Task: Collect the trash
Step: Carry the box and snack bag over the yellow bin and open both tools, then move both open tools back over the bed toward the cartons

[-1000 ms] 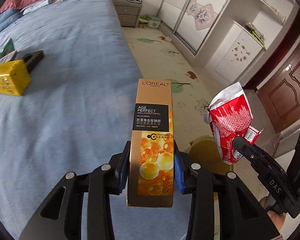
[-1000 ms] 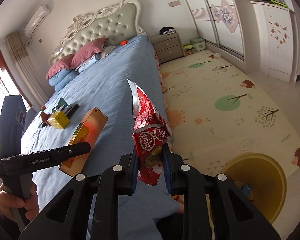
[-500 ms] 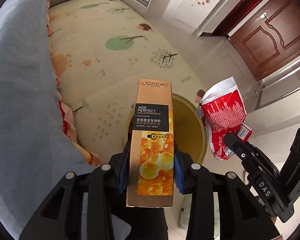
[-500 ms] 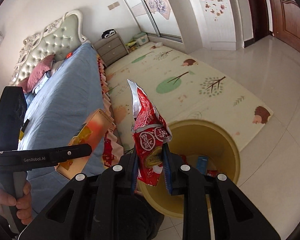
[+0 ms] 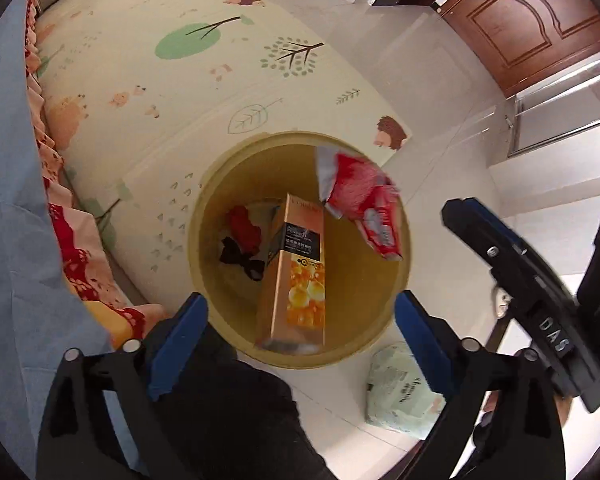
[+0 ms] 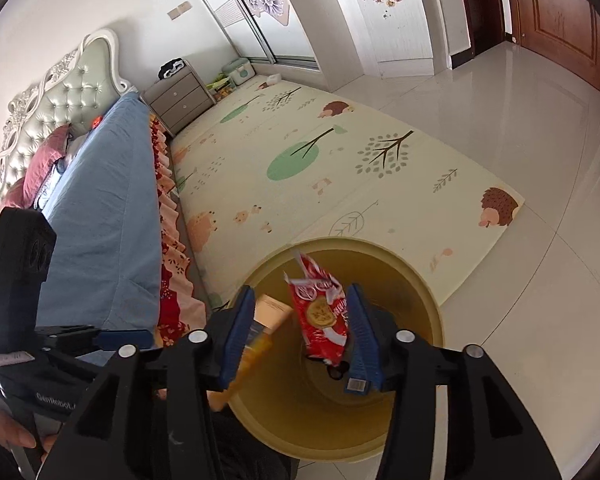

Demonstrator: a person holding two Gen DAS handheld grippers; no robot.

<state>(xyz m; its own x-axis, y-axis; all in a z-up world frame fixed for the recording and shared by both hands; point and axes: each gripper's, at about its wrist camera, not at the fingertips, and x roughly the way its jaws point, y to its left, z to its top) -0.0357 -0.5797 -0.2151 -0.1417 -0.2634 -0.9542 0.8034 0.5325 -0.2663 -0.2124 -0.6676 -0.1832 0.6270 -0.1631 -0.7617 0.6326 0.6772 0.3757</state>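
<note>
Seen first through the left wrist camera: left gripper pointing steeply down over the mouth of a yellow bin, blue pads spread far apart and opening, touching nothing. Orange-gold carton loose between them, blurred at its lower end, upright inside the bin. Red snack bag also free, at the bin's far right rim. Red and black scraps lying at the bottom, against the left wall. Right gripper entering from the right edge. Pale green packet on the white floor tiles just beside the bin's near side. Blue bedspread along the left edge.

Next, through the right wrist camera: right gripper above the same bin, jaws opening, pads clear of the snack bag hanging between them over the bin's mouth. Carton partly hidden behind the left pad. Left gripper at the lower left, a hand on its handle. Play mat touching the bin's far side.
</note>
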